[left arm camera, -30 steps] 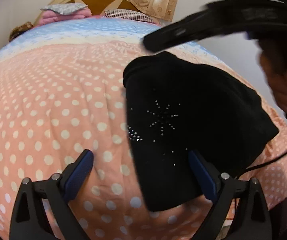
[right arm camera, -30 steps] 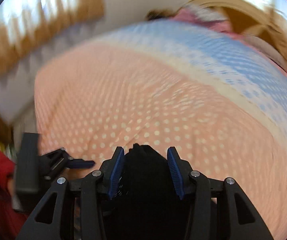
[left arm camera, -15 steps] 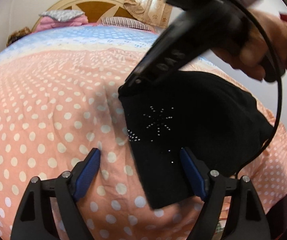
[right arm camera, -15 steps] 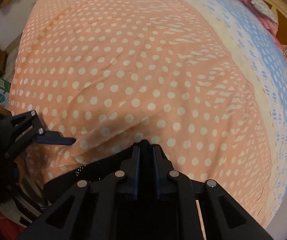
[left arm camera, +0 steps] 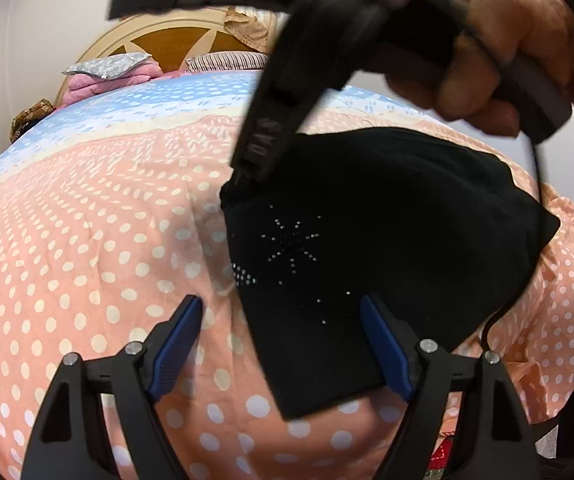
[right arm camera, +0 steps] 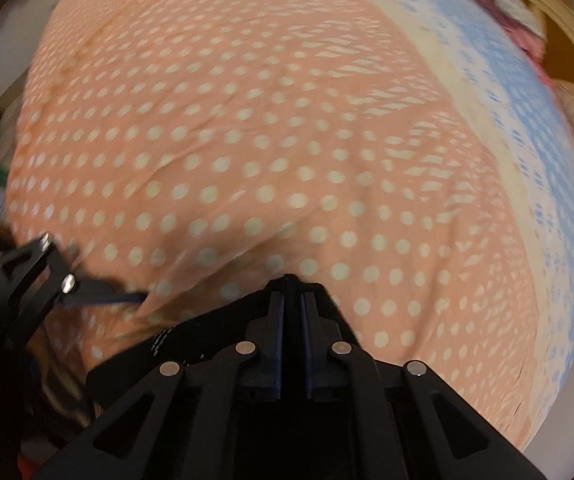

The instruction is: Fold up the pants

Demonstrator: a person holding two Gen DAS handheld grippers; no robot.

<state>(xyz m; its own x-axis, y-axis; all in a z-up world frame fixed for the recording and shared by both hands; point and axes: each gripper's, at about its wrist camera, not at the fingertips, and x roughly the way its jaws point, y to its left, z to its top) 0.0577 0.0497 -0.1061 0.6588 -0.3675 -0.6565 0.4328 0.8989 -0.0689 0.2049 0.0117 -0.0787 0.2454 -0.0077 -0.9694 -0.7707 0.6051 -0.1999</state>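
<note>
Covering the bed: a peach bedspread with white polka dots [left arm camera: 87, 240], with a pale blue dotted band at its far end by the headboard.
Headboard: a cream-framed wooden arch with a brown panel [left arm camera: 175, 40], at the far end of the bed in the left wrist view.
Pillows: a pink bundle with a grey patterned piece on top [left arm camera: 107, 74], just below the headboard.
Left gripper [left arm camera: 283, 344]: its blue-padded fingers stand spread. The jaws have just been closing a little. The near left corner of the pants lies between them, but the pads do not press on it. One finger is over bare bedspread, the other over black cloth.
Pants: a folded black garment of knit-like fabric with a starburst of small silver studs [left arm camera: 387, 240], lying flat on the bedspread, right of the bed's middle in the left wrist view.
Right gripper [right arm camera: 291, 292]: its fingers are pressed together on the far left corner of the pants, pointing steeply down; black cloth bunches at the tips.
Writing: pale letters on the side of the right gripper's finger, too blurred and skewed to read.
Hand [left arm camera: 507, 52]: wrapped round the right gripper's black handle, upper right, with a thin black cable [left arm camera: 535, 184] trailing from it over the pants.
</note>
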